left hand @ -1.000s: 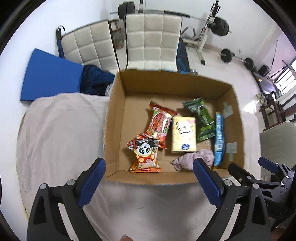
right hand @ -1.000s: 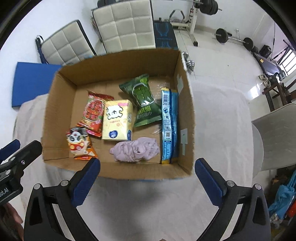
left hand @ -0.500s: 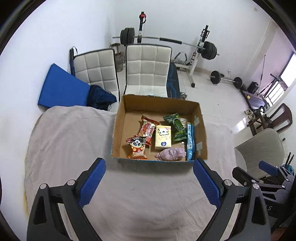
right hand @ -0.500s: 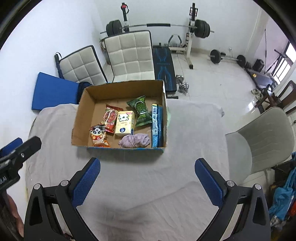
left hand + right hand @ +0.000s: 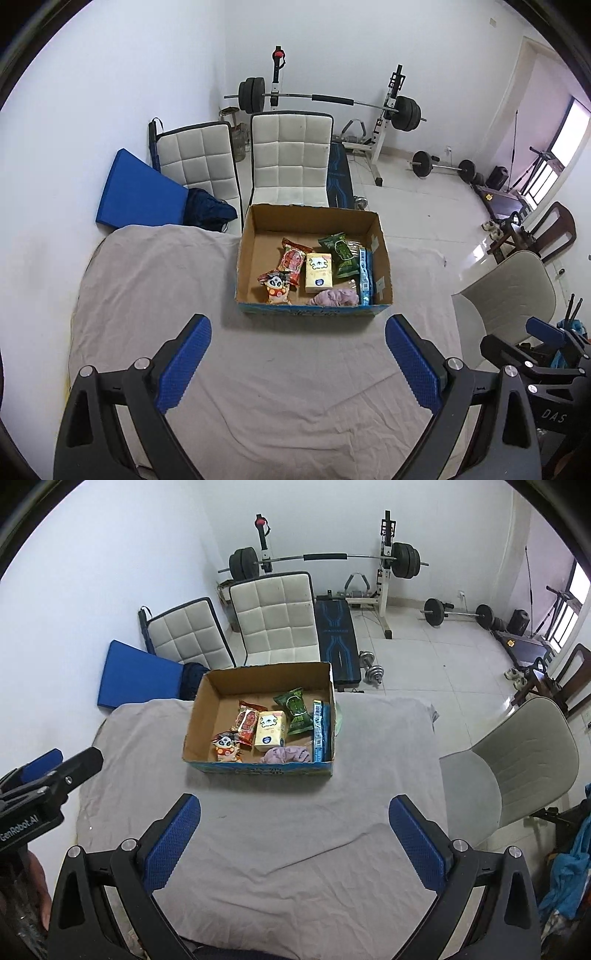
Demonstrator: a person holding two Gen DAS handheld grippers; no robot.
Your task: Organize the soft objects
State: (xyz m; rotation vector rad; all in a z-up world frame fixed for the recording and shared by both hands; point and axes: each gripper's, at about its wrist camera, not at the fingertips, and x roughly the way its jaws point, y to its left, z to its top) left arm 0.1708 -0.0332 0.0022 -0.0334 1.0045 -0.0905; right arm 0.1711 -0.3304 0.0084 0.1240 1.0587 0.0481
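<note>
An open cardboard box [image 5: 245,258] [image 5: 192,720] stands on the cloth-covered table. It holds a panda snack bag [image 5: 276,287], a red snack bag [image 5: 292,259], a yellow tissue pack [image 5: 318,272] [image 5: 270,728], a green packet [image 5: 340,251], a blue packet [image 5: 364,276] and a crumpled lilac cloth [image 5: 334,297] [image 5: 286,755]. My left gripper [image 5: 298,356] is open and empty, well back from the box. My right gripper [image 5: 294,834] is open and empty, also back from the box.
The grey cloth [image 5: 147,295] covers the table. Two white padded chairs [image 5: 290,158] and a blue mat [image 5: 136,192] stand behind it. A grey chair [image 5: 517,760] is at the right. Weight equipment [image 5: 384,565] lines the far wall.
Both grippers have pulled far back and up from the box, which now looks small and distant. Both stayed open and empty. The box contents have not moved.
</note>
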